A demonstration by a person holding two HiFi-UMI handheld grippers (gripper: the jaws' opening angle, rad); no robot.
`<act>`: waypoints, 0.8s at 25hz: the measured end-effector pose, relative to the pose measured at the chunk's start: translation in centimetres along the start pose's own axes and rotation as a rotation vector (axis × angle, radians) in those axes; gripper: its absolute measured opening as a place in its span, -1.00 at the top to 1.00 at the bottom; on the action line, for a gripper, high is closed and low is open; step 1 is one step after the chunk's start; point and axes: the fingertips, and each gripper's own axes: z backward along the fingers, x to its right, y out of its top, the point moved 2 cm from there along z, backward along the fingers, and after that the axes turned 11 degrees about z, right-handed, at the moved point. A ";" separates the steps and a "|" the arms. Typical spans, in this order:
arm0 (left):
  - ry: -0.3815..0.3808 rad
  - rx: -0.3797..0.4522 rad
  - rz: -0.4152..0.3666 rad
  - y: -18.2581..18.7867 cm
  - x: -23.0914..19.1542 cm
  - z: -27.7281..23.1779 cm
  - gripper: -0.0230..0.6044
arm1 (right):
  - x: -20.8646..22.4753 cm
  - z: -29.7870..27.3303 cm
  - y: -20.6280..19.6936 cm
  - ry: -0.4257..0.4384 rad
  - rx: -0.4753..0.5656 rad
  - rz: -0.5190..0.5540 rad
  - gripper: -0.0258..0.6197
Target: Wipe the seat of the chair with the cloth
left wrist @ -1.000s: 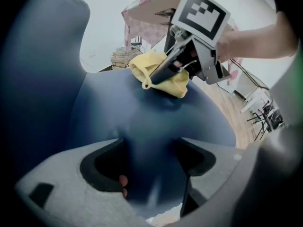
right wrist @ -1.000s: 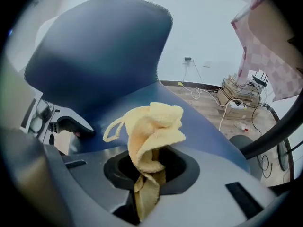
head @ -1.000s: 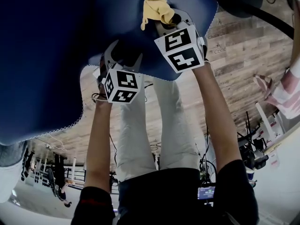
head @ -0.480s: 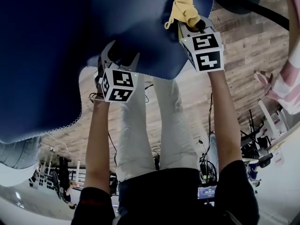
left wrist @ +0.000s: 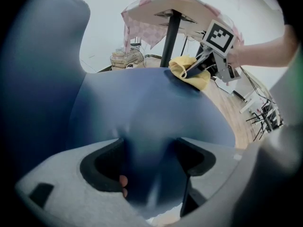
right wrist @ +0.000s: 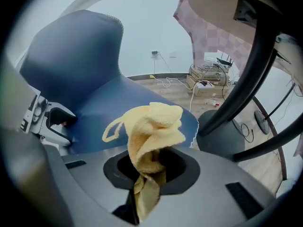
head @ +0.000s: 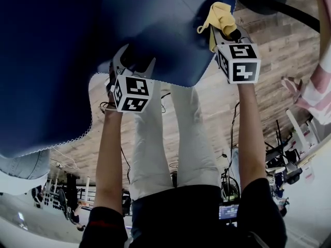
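- Chair seat: dark blue and padded, with a stitched edge. It fills the upper middle of the head view, and the backrest rises at its left.
- Left gripper: sits at the seat's near edge, towards the left corner. In the left gripper view its jaws are clenched on the blue fabric of that edge, which fills the gap between them.
- Right gripper: sits at the seat's right edge, near the far corner. In the right gripper view its jaws are clamped on the lower end of the cloth.
- Cloth: yellow terry, bunched, with a small hanging loop at one side. It stands up out of the right gripper's jaws. In the left gripper view it rests against the seat surface just inside the right edge.
- The two grippers are well apart, with bare seat between them.
- Table: a round top on a dark pedestal, draped with a pink checked cover. It stands beyond the seat, and its dark base lies just off the seat's right edge.
- Floor: wood planks, with cables lying on it.
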 end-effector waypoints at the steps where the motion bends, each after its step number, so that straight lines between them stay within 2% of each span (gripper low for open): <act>1: 0.001 0.000 0.001 0.0 0.0 0.0 -0.18 | 0.2 0.1 -0.2 -0.006 -0.003 -0.016 0.69; 6: -0.002 0.003 0.001 0.0 0.0 0.0 -0.18 | 0.3 0.3 -0.6 -0.033 -0.010 -0.101 0.69; 14: -0.005 0.025 -0.006 0.1 -0.1 0.0 -0.18 | -0.9 -0.4 0.3 -0.088 -0.055 -0.058 0.70; 20: -0.012 0.036 -0.008 0.3 0.0 0.1 -0.18 | -0.8 -0.5 0.6 -0.083 -0.049 -0.105 0.70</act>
